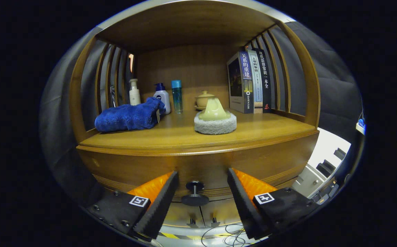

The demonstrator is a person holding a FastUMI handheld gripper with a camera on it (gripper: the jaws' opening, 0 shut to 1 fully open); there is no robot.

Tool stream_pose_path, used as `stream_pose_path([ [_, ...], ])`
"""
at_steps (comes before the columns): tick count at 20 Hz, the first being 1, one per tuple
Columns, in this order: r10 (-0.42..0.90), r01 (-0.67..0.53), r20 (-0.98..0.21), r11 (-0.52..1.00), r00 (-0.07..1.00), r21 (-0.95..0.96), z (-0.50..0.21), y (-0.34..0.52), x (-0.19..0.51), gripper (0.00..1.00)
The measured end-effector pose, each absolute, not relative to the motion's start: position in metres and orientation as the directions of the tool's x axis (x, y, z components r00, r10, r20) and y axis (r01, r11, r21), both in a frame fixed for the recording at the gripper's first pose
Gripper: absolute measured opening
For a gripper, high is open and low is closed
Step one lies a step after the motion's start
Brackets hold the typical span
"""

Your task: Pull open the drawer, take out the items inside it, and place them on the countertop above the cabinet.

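The wooden cabinet's drawer front (198, 164) is closed, and its dark round knob (195, 193) sticks out toward me. My gripper (202, 175) stands open, one finger on each side of the knob with a gap on both sides; neither finger touches it. Above the drawer lies the wooden countertop (260, 132). On it rest a blue towel (129, 116) to the left and a yellowish-handled scrubber with a grey pad (215, 120) in the middle. The drawer's inside is hidden.
At the back of the shelf stand a white pump bottle (134, 92), a white bottle with a blue cap (162, 96), a clear blue bottle (176, 96) and a small lidded pot (203, 99). Several books (251, 82) stand upright at the right. Cables (225, 236) lie on the floor below.
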State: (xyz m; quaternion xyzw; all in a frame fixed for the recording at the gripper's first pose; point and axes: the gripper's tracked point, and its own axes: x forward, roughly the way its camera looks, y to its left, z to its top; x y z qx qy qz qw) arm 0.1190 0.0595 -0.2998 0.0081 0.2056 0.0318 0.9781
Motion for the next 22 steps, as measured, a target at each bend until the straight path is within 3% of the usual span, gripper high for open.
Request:
stream_pose_path([
  [15,0.048,-0.045,-0.184,0.999,0.982,0.019,-0.024,0.031,0.056,0.97],
  [22,0.058,-0.061,-0.124,0.998,0.991,-0.018,0.055,0.029,0.037,0.97],
])
